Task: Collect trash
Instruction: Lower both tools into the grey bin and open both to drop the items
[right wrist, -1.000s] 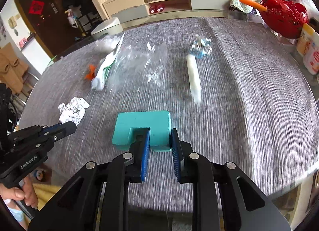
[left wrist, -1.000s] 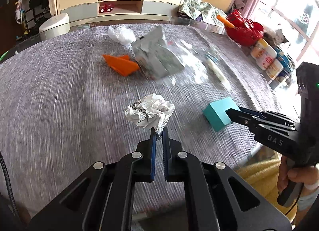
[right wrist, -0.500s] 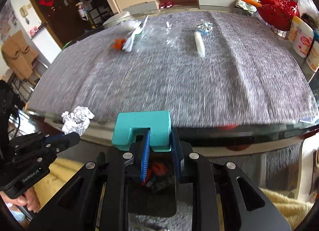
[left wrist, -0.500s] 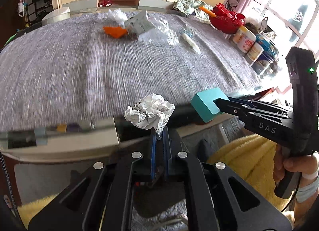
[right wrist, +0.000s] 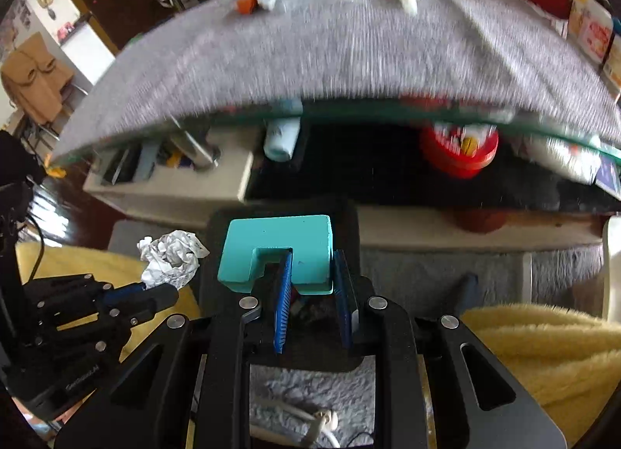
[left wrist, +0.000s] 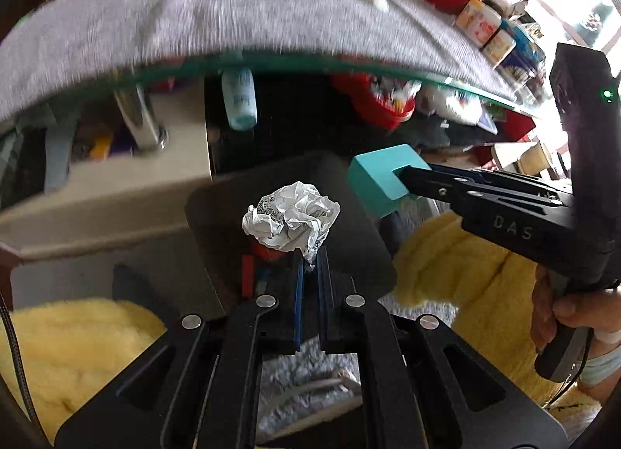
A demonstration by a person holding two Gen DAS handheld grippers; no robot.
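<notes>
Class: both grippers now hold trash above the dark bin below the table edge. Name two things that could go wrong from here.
1. The left gripper pinches only a corner of the paper ball; it may slip out early.
2. The teal block, held in the right gripper, hangs near the bin rim; dropped there, it may land on the yellow blanket.

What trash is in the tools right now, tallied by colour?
White: 1, paper ball in the left tool
Teal: 1, block in the right tool
Total: 2
</notes>
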